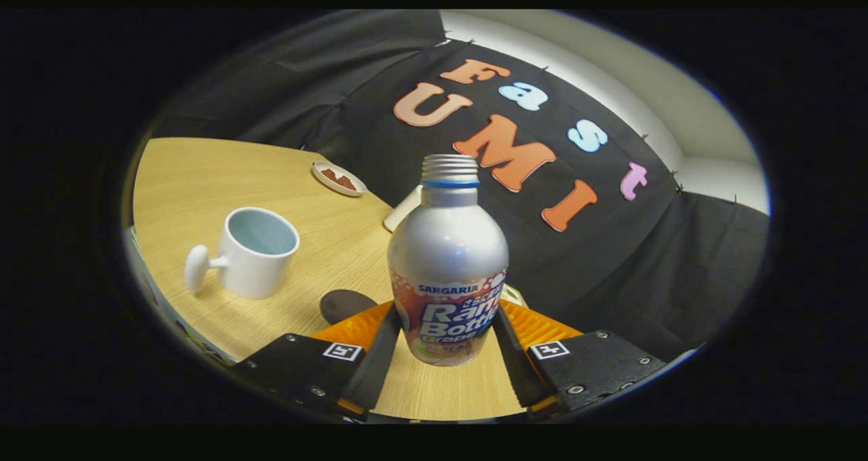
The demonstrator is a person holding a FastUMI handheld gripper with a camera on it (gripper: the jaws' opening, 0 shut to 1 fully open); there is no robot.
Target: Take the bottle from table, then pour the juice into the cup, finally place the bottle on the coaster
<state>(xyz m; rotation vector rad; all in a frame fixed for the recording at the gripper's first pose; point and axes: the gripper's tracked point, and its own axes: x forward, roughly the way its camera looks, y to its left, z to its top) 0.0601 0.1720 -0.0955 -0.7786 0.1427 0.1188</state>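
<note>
We see one bottle (447, 264), uncapped and upright, pinched between our gripper (447, 329) fingers. One cup (252, 251) stands left on the surface (203, 176), one coaster (346, 305) near it, one dish (338, 178) far.

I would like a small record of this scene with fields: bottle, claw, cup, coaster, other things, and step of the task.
bottle: silver bottle, cap off, upright, between the claw's fingers
claw: claw shut on the bottle, both fingers pressing its lower sides
cup: white cup beside the bottle, upright on the wooden table, looks empty
coaster: dark round coaster between cup and bottle, bare
other things: small dish beyond the cup, near the booth wall
step: bottle grasped, pouring not yet begun
</note>
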